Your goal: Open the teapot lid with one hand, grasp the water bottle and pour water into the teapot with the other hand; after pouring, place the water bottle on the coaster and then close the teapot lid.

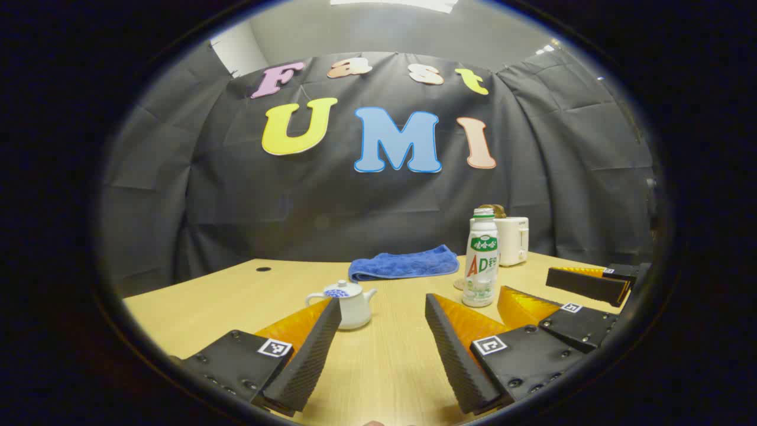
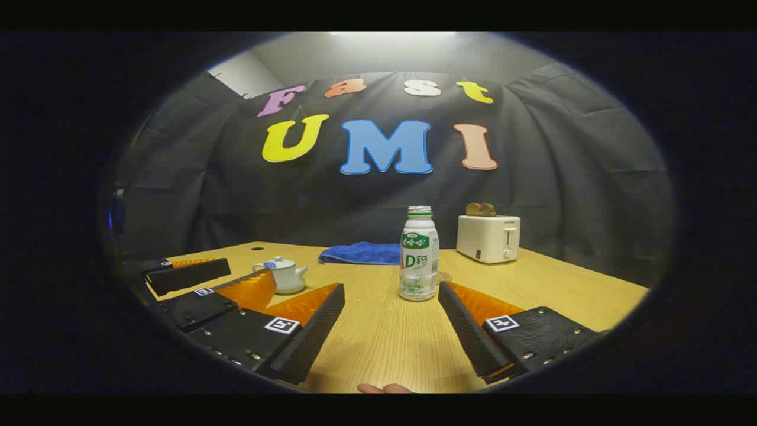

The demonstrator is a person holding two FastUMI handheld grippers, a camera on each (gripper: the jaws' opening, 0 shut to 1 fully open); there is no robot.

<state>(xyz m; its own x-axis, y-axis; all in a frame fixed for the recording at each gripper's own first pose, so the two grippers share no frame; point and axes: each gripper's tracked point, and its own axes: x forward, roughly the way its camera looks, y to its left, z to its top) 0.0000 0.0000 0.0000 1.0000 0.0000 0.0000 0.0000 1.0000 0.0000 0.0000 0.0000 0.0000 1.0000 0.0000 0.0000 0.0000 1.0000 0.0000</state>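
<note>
Both grippers spread wide, holding nothing. Left gripper (image 1: 378, 349) has the small white ceramic teapot (image 1: 346, 303) at about 11 o'clock off its fingers, lid on. Upright white plastic water bottle (image 2: 419, 254) stands at 12 o'clock from the right gripper (image 2: 393, 337), so it's nearer there, on the wooden bench (image 2: 384, 337).

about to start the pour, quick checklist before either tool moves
1. Lid on teapot: ok, seated, nothing lifted yet.
2. Bottle upright: ok, standing on the table.
3. Bottle cap off: cannot tell.
4. Left tool open: ok, holding nothing, teapot ahead.
5. Right tool open: ok, holding nothing, bottle ahead.
6. Coaster free: ok, partly visible behind the bottle.
</note>
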